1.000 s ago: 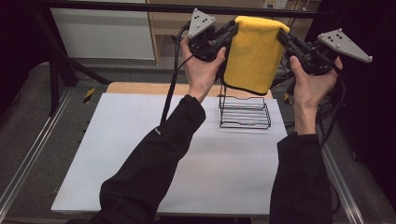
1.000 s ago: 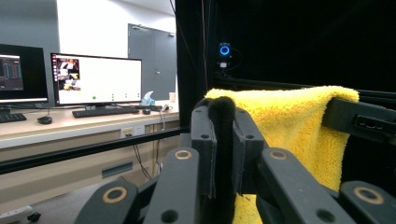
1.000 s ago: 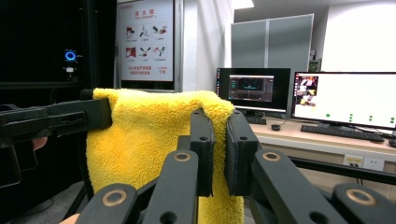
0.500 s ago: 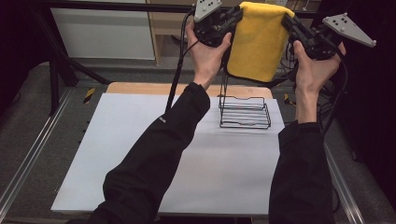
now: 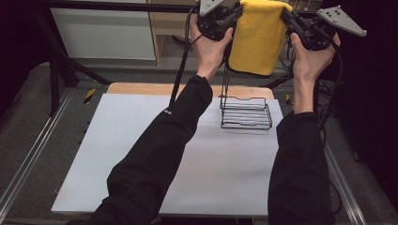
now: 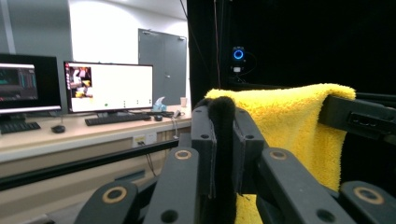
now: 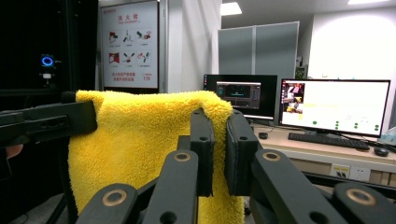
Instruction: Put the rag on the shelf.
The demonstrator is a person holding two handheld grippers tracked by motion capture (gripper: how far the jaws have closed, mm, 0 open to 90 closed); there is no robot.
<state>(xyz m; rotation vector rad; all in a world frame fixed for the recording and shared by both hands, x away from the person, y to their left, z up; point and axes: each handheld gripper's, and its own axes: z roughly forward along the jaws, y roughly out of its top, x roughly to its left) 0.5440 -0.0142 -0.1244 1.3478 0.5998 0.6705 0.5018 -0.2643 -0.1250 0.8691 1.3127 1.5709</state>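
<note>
Yellow towel (image 5: 257, 40) stretched high over the wire rack (image 5: 246, 112), pinched by left claw (image 5: 228, 21) and right claw (image 5: 290, 23) at top corners. Could slip off sideways if lowered crooked.

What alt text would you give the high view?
Two hands hold a yellow towel stretched between the left tongs and right tongs, each shut on a top corner, above a black wire rack standing on a white table.
</note>
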